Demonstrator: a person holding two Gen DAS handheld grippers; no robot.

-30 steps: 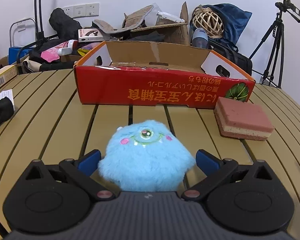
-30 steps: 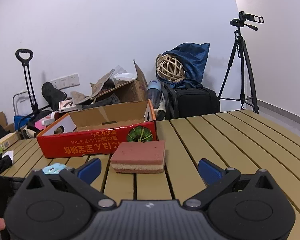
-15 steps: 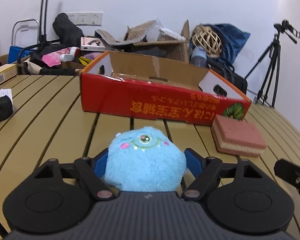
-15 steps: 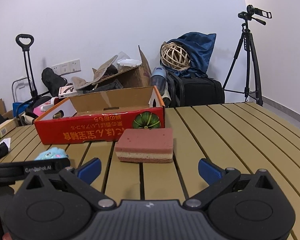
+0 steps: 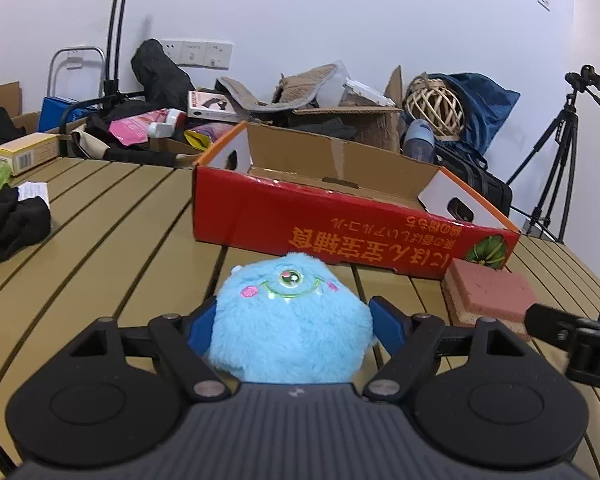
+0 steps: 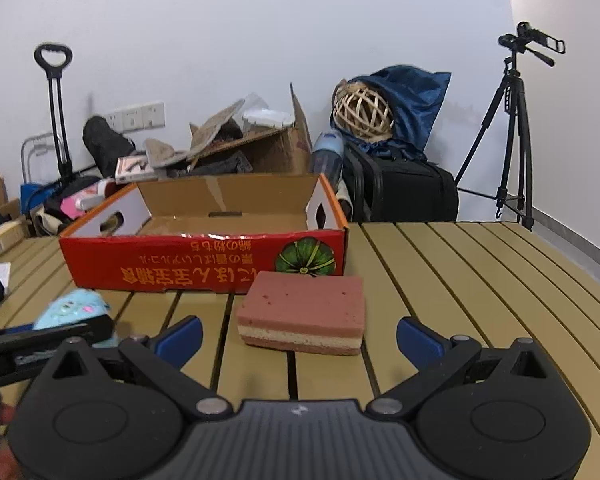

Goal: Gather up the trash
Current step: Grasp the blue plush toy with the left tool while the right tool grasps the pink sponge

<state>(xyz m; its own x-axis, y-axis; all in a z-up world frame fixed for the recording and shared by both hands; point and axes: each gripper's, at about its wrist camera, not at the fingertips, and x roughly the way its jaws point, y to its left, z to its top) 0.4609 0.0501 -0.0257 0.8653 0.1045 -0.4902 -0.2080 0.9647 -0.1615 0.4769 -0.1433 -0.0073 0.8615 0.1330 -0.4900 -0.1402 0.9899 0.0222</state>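
Two grabs going: your left gripper (image 5: 290, 320) pinches the blue plush (image 5: 290, 322), so lift toward the red box (image 5: 340, 216) at 12 o'clock; right gripper (image 6: 298, 338) is spread before the sponge (image 6: 302, 312)

left gripper (image 5: 292, 322) closed onto blue plush toy (image 5: 290, 316) | right gripper (image 6: 298, 334) nearer sponge (image 6: 304, 312)

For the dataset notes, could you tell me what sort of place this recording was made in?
Probably a makeshift recording room or storeroom rather than a home: a camera tripod stands by the bare wall, a slatted table serves as workspace, and piled cardboard boxes line the back.
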